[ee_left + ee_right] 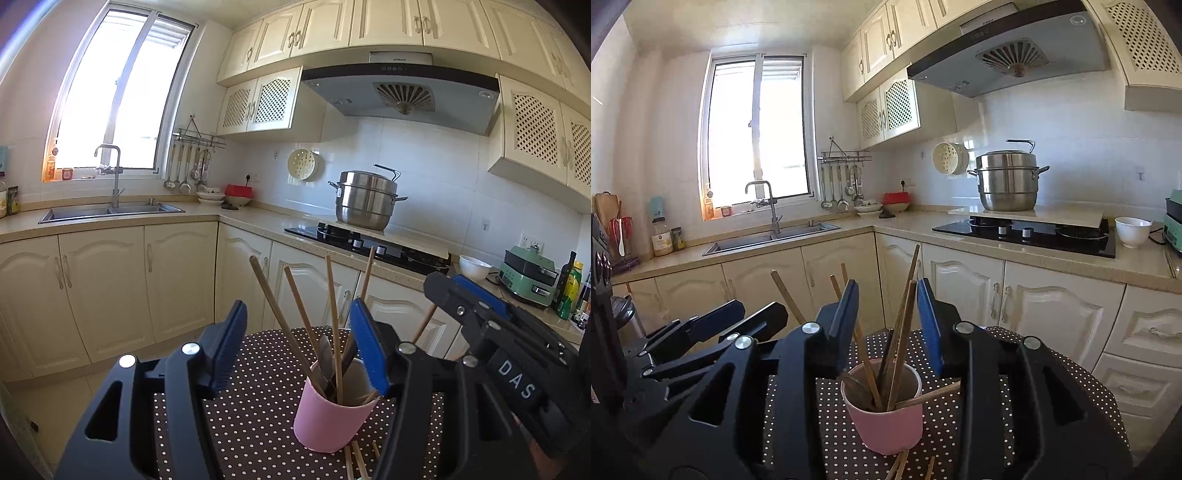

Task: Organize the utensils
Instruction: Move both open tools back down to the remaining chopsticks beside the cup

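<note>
Pink plastic cup (886, 413) sits on the brown polka-dot table (1052, 373), packed with wooden chopsticks (903, 332) fanning out toward 11 and 1 o'clock — upright storage, so that's the drop target. Right gripper (892, 325) has jaws apart, straddling the stick tops, no pad contact. Left gripper (295, 350) also open, flanking the cup — likely steadying it. A few loose chopsticks (899, 465) lie at the cup's 6 o'clock.

Steel steamer pot (365, 199) on stove (369, 242), ahead right of hand-held gripper. Sink (110, 212) with faucet (112, 173) under window (122, 92), ahead left. White bowl (1132, 230) on far-right surface. Range hood (399, 92) overhead.
</note>
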Demonstrator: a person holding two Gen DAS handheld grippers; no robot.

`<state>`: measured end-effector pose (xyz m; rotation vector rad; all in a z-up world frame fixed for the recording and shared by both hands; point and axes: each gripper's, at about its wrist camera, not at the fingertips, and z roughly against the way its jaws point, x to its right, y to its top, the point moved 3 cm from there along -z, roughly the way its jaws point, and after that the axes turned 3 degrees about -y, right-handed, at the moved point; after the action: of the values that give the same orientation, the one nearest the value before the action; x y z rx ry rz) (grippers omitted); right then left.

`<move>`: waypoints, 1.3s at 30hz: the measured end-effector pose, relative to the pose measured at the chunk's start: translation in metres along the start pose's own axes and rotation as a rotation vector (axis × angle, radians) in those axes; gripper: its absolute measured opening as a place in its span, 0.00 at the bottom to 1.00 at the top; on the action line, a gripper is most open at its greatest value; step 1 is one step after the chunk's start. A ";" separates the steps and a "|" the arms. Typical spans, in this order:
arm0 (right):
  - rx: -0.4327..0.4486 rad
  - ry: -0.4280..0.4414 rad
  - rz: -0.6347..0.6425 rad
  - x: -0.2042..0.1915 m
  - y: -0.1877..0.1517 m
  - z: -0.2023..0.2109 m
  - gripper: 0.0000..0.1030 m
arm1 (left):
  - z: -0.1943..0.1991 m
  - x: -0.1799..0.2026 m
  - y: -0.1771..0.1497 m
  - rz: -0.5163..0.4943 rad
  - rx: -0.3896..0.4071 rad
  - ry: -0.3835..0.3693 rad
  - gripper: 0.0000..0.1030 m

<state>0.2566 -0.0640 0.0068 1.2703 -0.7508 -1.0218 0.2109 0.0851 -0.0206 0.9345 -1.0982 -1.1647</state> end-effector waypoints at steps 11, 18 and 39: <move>0.054 -0.037 0.024 -0.001 0.012 0.044 0.49 | 0.035 0.015 0.011 -0.018 0.016 -0.013 0.59; 0.053 -0.083 0.054 0.002 0.002 0.077 0.51 | 0.057 0.035 0.004 -0.065 0.000 -0.025 0.62; -0.097 -0.139 0.001 0.035 -0.057 0.107 0.58 | 0.052 0.059 -0.076 -0.140 -0.309 -0.072 0.71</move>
<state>0.1630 -0.1383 -0.0334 1.1245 -0.7980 -1.1408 0.1467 0.0140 -0.0720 0.7411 -0.8871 -1.4453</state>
